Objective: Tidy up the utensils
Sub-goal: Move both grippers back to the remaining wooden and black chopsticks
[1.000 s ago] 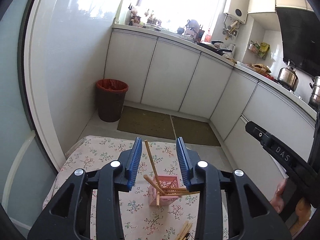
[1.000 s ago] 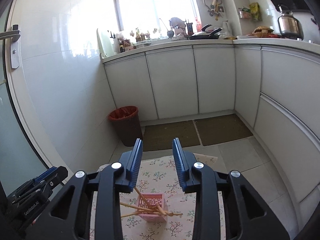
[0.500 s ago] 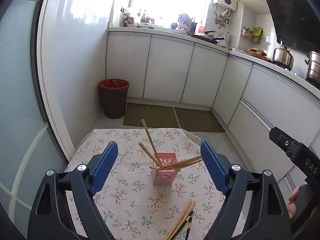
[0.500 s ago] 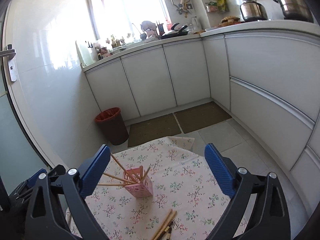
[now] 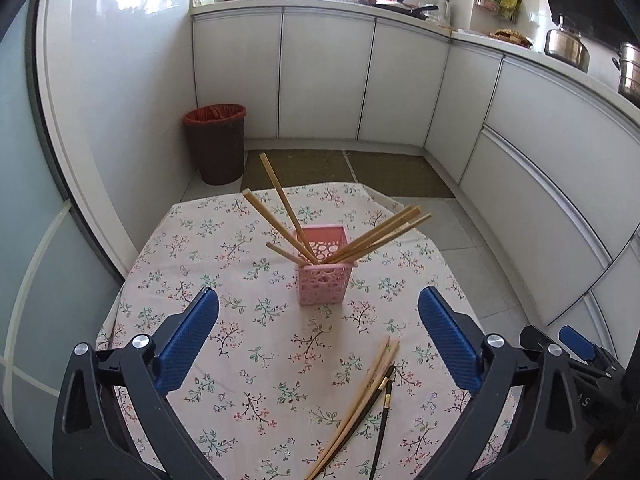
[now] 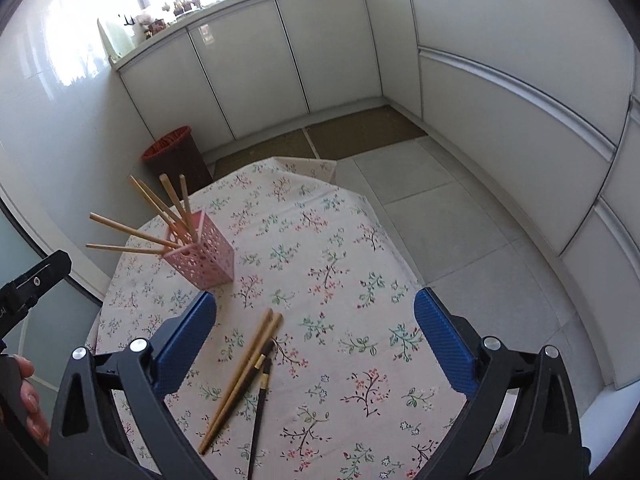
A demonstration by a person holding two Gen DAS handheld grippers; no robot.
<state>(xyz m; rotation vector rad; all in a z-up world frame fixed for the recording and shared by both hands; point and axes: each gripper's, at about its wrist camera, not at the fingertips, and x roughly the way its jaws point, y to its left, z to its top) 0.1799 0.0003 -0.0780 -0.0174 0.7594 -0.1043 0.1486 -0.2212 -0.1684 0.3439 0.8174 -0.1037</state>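
Here a table with a floral cloth (image 5: 256,320) (image 6: 340,248) carries the work. A pink perforated square holder (image 5: 322,276) (image 6: 204,256) stands upright near the cloth's middle, just left of centre in the right wrist view. Several pale wooden chopsticks (image 5: 280,204) (image 6: 132,234) stand in the holder, fanned out: some lean up and to the left, others up and to the right in the left wrist view.

Loose chopsticks (image 5: 360,396) (image 6: 242,372) lie flat on the cloth, well apart from the holder on the near side. They are two pale wooden ones and two dark ones with a light band, side by side, long axes running from the near edge toward the holder.

The left gripper (image 5: 318,344) is opening, with nothing between its blue pads. The right gripper (image 6: 316,340) is spread wide and empty, above the loose chopsticks without touching them.
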